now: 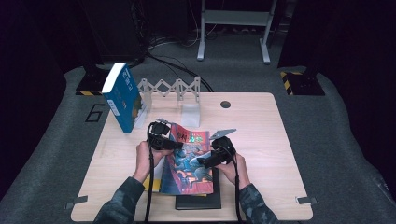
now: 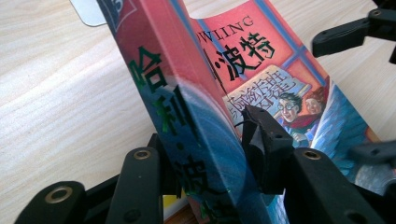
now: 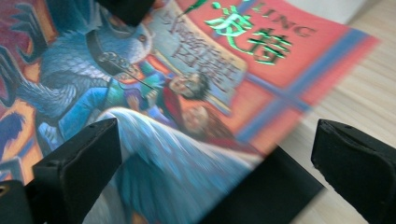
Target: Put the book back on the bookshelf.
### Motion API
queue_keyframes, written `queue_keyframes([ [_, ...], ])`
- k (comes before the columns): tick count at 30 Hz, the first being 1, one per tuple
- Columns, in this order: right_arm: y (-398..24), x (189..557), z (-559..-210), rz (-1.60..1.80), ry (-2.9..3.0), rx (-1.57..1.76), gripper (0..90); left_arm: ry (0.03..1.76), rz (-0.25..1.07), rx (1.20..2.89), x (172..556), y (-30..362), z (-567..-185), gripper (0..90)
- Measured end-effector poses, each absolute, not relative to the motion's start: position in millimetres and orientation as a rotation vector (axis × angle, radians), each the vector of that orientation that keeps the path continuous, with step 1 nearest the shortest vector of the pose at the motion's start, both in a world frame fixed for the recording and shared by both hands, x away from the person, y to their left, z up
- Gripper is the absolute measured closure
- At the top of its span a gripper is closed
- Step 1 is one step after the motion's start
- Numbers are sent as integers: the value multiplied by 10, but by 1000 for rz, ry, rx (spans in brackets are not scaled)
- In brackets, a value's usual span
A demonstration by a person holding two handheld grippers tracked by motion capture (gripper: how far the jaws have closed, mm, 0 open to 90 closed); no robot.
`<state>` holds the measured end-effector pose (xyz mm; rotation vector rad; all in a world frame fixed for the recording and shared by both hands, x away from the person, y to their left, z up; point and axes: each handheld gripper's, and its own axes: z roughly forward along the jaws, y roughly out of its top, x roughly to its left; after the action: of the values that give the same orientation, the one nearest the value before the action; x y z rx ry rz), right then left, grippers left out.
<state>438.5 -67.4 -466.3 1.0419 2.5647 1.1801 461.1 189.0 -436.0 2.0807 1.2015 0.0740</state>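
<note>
- The left hand-held gripper [image 2: 210,154] has its jaws clamped across the spine edge of the colourful paperback [image 1: 189,161], at six o'clock on the bench [image 1: 261,121], atop a black book [image 1: 198,201].
- The right hand-held gripper [image 3: 215,163] stands wide open over the cover, holding nothing.
- Risk: gripped at one edge only, the paperback could sag, twist or slip free.
- The right gripper view is blurred; the stack beneath is mostly hidden.
</note>
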Motion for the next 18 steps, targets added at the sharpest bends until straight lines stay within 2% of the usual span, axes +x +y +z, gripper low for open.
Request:
queue_keyframes([
  [5, -1002, 4330, -4654, 1236, 2456, 1107, 0, 1187, 74, 2069, 4573, 1901, -4320, 631],
  [10, -1430, 4337, -4887, 1184, 2370, 1283, 0, 1178, 73, 2054, 4562, 1916, -4289, 648],
  [18, -1593, 4323, -5161, 1051, 2340, 1375, 0, 1171, 66, 1996, 4548, 1899, -4206, 683],
])
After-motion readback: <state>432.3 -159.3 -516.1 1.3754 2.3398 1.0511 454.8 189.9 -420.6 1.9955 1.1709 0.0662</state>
